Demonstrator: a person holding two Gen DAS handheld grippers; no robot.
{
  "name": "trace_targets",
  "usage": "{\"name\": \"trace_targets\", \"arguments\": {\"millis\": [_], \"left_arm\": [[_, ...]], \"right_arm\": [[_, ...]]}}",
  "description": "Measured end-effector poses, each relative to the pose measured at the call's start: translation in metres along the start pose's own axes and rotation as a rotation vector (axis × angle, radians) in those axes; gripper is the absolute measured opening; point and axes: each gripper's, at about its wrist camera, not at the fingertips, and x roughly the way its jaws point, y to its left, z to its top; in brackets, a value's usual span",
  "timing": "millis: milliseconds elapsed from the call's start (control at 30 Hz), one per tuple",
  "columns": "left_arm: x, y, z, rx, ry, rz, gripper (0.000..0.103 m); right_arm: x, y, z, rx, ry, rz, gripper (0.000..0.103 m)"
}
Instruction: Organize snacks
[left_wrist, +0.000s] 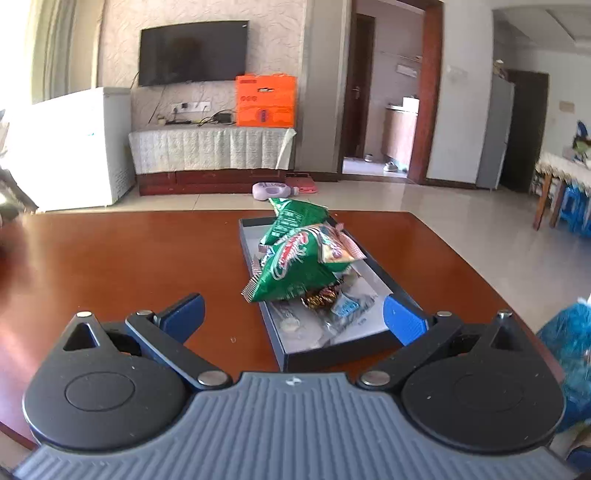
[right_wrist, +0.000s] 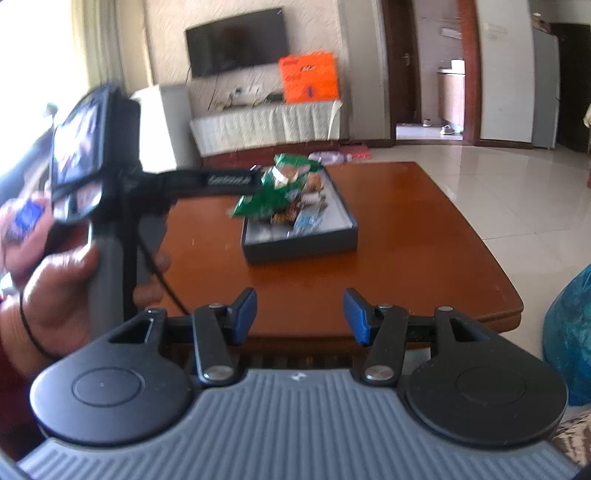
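Shallow dark rectangular tray (left_wrist: 334, 356) with a pale lining, holding the snacks: two green foil snack packets (left_wrist: 295, 273) piled on top, a tan packet (left_wrist: 338, 254) leaning against them, and a gold-brown wrapped piece (left_wrist: 318, 297) and a small blue-and-white sachet (left_wrist: 345, 306) lying flat on the lining below. In the left wrist view the tray sits just ahead of the left gripper (left_wrist: 293, 315), its near end falling between the two blue-padded fingers; the lower green packet overhangs the tray's wall on the left finger's side. The left gripper's jaws are spread wide, with nothing pinched.

In the right wrist view the right gripper (right_wrist: 300, 314) stands back at the near edge of the table, the tray well ahead of it and slightly to its left. Its jaws are partly spread and hold nothing.

The glossy reddish-brown wooden table (left_wrist: 129, 258) around the tray shows no loose snacks in either view. A crinkled blue plastic bag (right_wrist: 570, 332) lies off the table's edge, to the right of both grippers; its contents cannot be told.

Judged progress: the visible snacks are gathered in the tray, so the collecting appears largely done. What seems left is tidying the heap, chiefly the overhanging green packet.
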Motion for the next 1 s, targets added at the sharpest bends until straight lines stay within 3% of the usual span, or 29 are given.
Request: {"name": "trace_targets", "arguments": {"millis": [300, 1000], "left_arm": [[-0.014, -0.015, -0.018, 0.083, 0.000, -0.045, 0.103], [-0.011, -0.016, -0.025, 0.122, 0.004, -0.070, 0.103]], "right_arm": [[-0.012, -0.005, -0.013, -0.015, 0.041, -0.023, 0.054], [-0.011, -0.006, -0.012, -0.033, 0.075, -0.054, 0.055]]}}
